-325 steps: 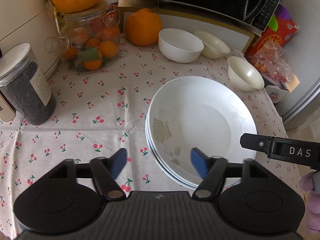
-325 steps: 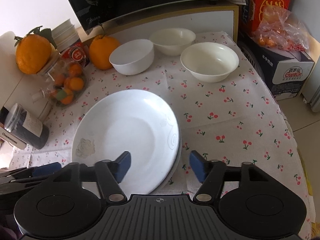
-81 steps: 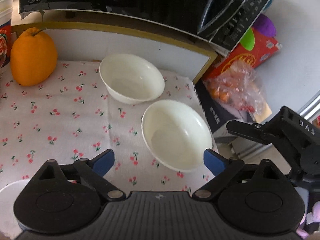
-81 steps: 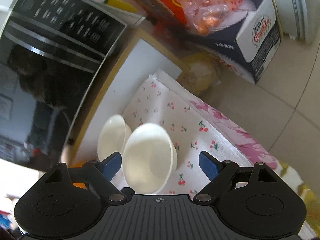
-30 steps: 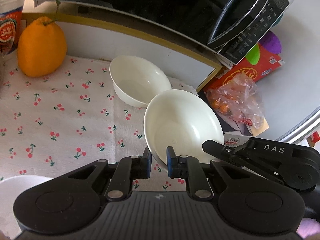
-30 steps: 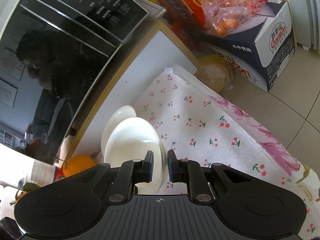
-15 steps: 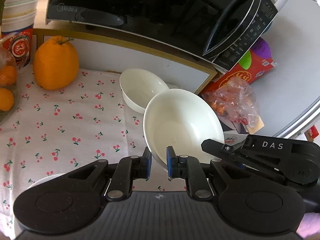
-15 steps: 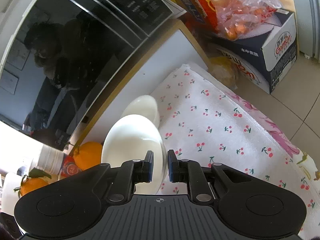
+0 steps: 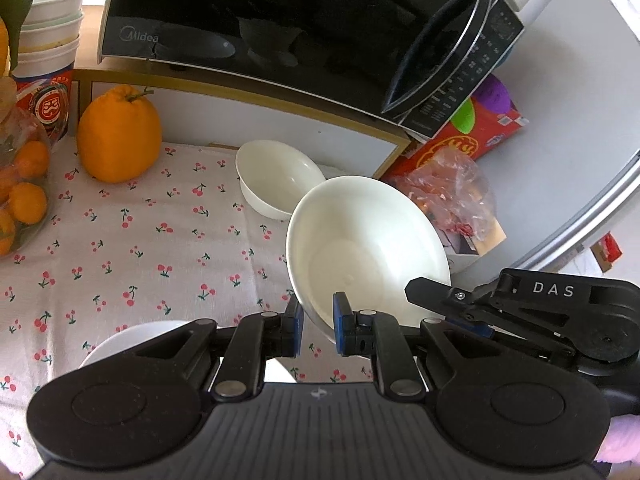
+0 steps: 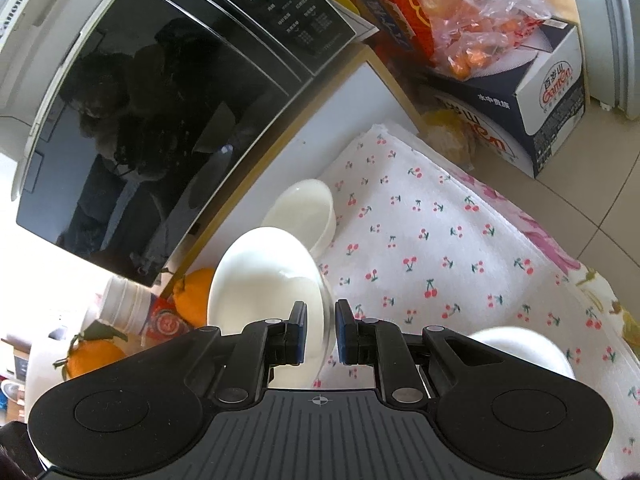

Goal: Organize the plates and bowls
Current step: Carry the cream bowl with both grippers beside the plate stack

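Observation:
Both grippers are shut on the rim of one cream bowl (image 9: 368,240), which hangs tilted above the cherry-print cloth. My left gripper (image 9: 318,320) pinches its near rim; my right gripper (image 10: 320,330) pinches the opposite rim of the same bowl (image 10: 260,280). The right gripper's body (image 9: 540,312) shows at the right of the left wrist view. A second cream bowl (image 9: 276,184) stands on the cloth by the shelf, also in the right wrist view (image 10: 304,208). A third white bowl (image 9: 132,340) sits low behind my left fingers and shows in the right wrist view (image 10: 520,348).
A black microwave (image 9: 280,20) sits on a shelf behind the bowls. A big orange (image 9: 118,136) and a jar of small oranges (image 9: 20,192) stand at the left. A boxed bag of fruit (image 10: 500,60) lies on the floor past the table's right edge.
The held bowl has risen a little higher off the cloth and drawn back from the bowl by the shelf. Both grippers stay shut on its rim.

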`<state>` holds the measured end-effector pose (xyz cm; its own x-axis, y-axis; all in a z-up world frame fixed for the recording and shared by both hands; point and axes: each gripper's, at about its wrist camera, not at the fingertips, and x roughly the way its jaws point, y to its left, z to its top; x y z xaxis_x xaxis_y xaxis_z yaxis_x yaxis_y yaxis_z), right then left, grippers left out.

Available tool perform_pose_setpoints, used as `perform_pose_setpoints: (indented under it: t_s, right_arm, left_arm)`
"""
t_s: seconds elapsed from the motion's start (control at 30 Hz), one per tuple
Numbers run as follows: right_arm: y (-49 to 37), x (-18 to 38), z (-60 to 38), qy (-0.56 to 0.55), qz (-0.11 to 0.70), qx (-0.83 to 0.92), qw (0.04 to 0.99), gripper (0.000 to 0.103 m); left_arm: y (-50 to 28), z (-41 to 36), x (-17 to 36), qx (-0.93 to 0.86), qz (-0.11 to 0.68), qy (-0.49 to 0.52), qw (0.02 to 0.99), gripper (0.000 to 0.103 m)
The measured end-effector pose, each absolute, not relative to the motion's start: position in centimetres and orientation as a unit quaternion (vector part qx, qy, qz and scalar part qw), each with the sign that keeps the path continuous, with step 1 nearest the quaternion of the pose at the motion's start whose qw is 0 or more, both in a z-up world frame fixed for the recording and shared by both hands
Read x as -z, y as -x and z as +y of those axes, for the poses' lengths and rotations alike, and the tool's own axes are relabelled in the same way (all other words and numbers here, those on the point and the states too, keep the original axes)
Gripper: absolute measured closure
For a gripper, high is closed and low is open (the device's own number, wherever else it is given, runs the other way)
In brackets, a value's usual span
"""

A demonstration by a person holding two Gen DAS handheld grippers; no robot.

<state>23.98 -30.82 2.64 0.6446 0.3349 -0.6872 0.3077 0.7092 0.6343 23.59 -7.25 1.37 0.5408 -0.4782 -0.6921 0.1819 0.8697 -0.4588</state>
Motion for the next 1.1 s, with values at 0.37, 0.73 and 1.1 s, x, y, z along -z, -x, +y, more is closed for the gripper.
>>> perform_pose_setpoints:
  t_s: [0.37, 0.73, 1.1]
  right_arm:
    - [-21.0, -4.2, -30.7, -0.380, 0.427, 0.007, 0.820, 0.088]
    - [-17.8, -4.8, -31.4, -0.383, 0.427, 0.021, 0.819, 0.088]
    - [-14.9, -4.0, -32.6, -0.396, 0.421, 0.036, 0.815, 0.088]
  left_arm:
    - [-22.0, -7.1, -1.9, 0.216, 0.455, 0.165, 0.848, 0.090]
    - [-20.1, -8.1, -2.1, 0.240, 0.463, 0.123, 0.844, 0.089]
    - [-19.4, -9.3, -1.2, 0.262, 0.483, 0.103, 0.829, 0.088]
